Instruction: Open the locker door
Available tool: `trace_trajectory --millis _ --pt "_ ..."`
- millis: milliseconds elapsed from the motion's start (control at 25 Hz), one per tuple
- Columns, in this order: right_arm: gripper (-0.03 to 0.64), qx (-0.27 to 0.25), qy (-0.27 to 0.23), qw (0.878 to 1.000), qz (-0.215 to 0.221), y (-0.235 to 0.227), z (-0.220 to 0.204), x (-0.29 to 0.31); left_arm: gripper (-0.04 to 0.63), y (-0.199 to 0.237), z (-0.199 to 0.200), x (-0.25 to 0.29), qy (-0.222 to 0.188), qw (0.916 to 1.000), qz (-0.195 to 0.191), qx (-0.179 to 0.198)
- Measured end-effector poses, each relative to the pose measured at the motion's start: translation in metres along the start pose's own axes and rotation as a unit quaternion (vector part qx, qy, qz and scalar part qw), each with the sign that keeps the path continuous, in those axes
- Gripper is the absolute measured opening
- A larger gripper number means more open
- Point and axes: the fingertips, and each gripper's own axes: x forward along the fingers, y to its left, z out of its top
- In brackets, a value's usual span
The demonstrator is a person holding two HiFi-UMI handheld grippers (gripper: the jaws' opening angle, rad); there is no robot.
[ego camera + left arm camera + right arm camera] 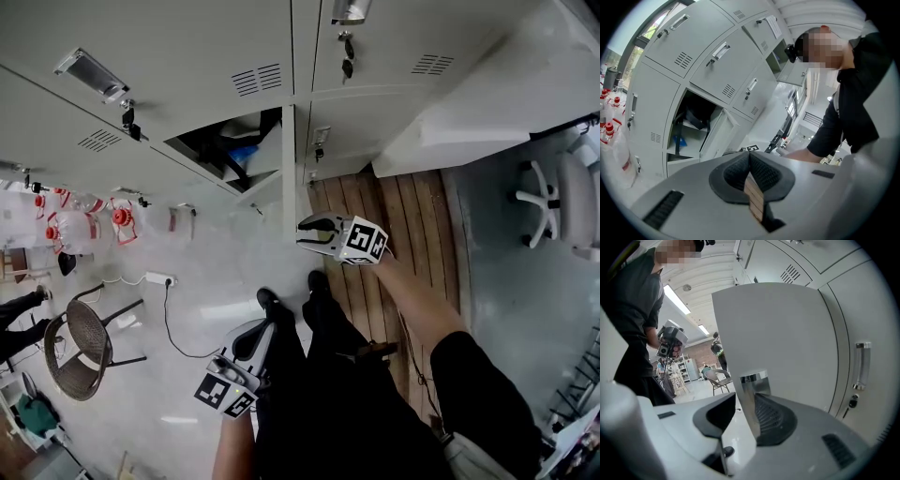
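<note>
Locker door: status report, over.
Left gripper jaws shut, empty. Right gripper jaws open, straddling the handle edge of the grey metal locker door. Door partly open. No obstruction seen.

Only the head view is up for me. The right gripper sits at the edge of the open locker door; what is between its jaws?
Observer: The right gripper view shows the edge of the locker door, with its chrome handle, between the spread jaws of the right gripper. One jaw stands clear of it.
Operator: And the left gripper?
Observer: Its own view shows the jaws together with nothing between them.
Operator: What is inside the open locker?
Observer: The left gripper view shows what looks like a dark bag in the upper part, with a strap hanging down, and something blue below it.
</note>
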Motion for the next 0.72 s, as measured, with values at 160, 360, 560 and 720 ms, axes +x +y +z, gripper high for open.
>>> trace_trajectory --millis 160,360,560,720 --pt "0.135 0.005 -0.005 1.000 -0.004 -0.001 -0.003 -0.010 0.017 -0.008 -0.002 0.005 0.001 1.0000 0.000 0.001" --pt "0.135 0.011 -0.013 0.999 -0.029 -0.001 -0.003 -0.018 0.017 -0.014 -0.003 0.010 0.005 1.0000 -0.005 -0.001" --pt "0.147 0.017 -0.016 0.999 -0.046 -0.004 -0.006 -0.029 0.017 -0.019 -0.001 0.016 0.007 0.9999 -0.012 0.003" --pt "0.149 0.021 -0.012 0.998 -0.055 -0.007 -0.011 -0.043 0.017 -0.023 0.000 0.021 0.008 0.9998 -0.018 0.005"
